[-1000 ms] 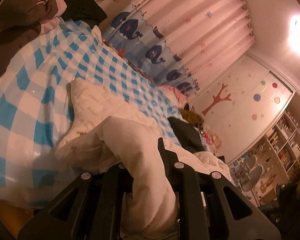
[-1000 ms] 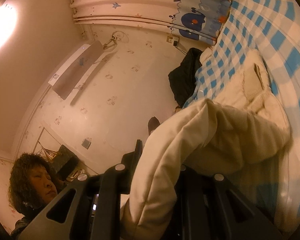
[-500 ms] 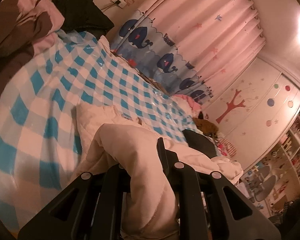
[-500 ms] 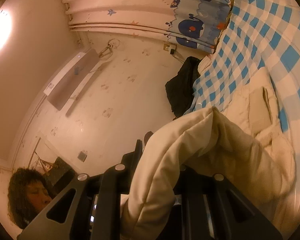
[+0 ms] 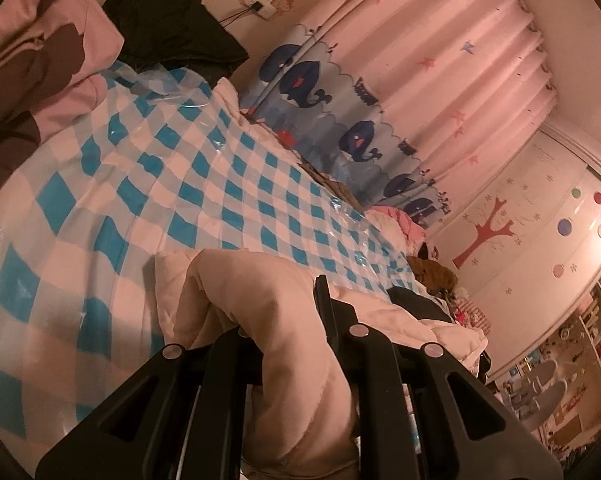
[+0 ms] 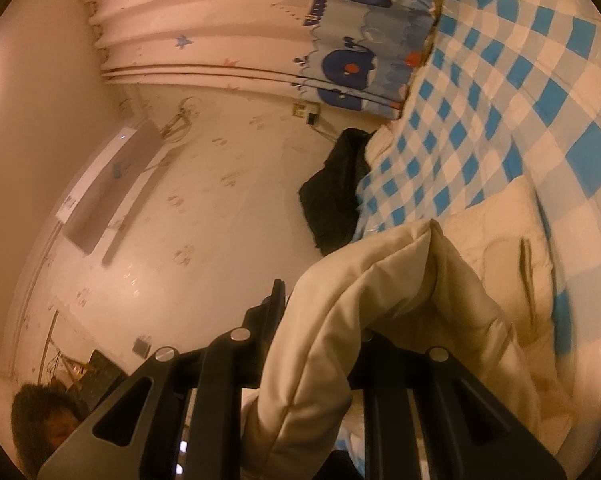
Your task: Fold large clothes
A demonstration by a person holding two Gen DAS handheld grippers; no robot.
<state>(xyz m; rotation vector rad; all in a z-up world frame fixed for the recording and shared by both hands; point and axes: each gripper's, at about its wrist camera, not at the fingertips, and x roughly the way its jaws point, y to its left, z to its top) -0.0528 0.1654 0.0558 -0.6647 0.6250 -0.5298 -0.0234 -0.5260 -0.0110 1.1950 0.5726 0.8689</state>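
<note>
A cream padded jacket (image 5: pixel 260 292) lies on a bed with a blue-and-white checked cover (image 5: pixel 172 184). My left gripper (image 5: pixel 288 320) is shut on a thick fold of the jacket, which drapes over and between its fingers. My right gripper (image 6: pixel 320 320) is shut on another fold of the same jacket (image 6: pixel 380 280); the rest of the jacket, with a pocket (image 6: pixel 524 264), lies on the checked cover (image 6: pixel 540 100). Both folds are lifted above the bed. The fingertips are mostly hidden by cloth.
Pink and brown pillows (image 5: pixel 40 60) and a black garment (image 5: pixel 172 28) lie at the head of the bed. Whale-print curtains (image 5: pixel 380 92) hang behind it. More clothes (image 5: pixel 432 280) are piled at the far end. A person's head (image 6: pixel 48 428) shows at lower left.
Both grippers have risen and moved toward the head of the bed, carrying their jacket folds. More checked cover shows beyond the jacket in both views.
</note>
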